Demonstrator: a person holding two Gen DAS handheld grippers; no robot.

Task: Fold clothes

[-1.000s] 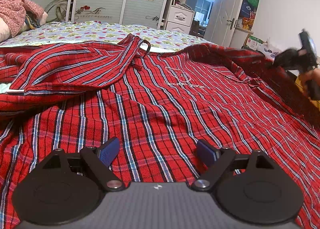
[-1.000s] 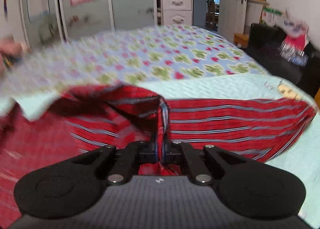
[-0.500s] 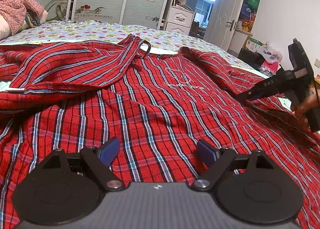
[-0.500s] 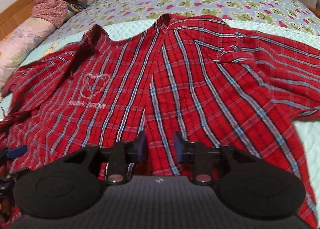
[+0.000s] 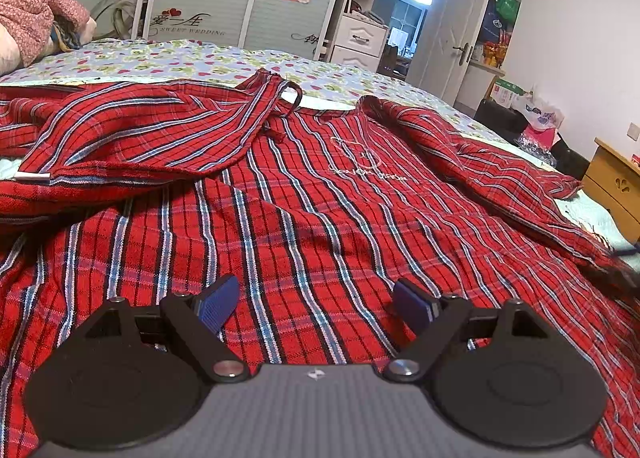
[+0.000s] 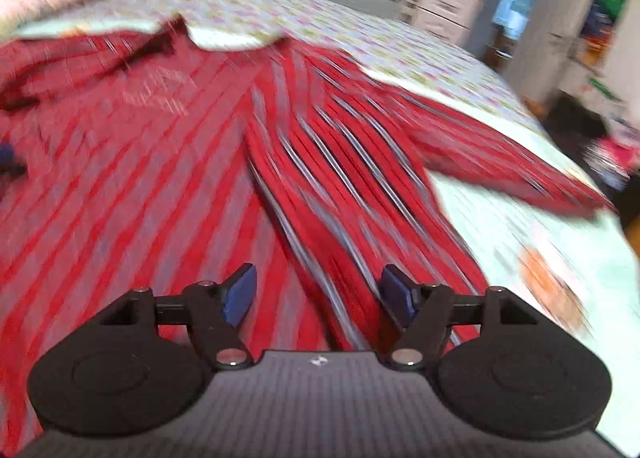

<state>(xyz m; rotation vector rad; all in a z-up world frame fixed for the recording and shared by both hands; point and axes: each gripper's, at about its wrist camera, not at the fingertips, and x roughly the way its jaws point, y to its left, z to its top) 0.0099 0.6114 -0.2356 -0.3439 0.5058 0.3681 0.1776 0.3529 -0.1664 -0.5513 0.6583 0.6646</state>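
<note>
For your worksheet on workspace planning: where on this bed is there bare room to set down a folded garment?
Bare floral sheet lies beyond the red plaid shirt's collar, toward the wardrobe; pale quilt shows beside its right sleeve. The near middle is covered by shirt; bedding crowds the far left.

Right-wrist view motion-smeared: red plaid shirt [image 6: 168, 178] pattern streaked; chest print near its collar possibly lettering, unreadable.

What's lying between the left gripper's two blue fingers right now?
Only flat plaid fabric of the red shirt. The left gripper is open over it with nothing pinched, as the left wrist view shows.
</note>
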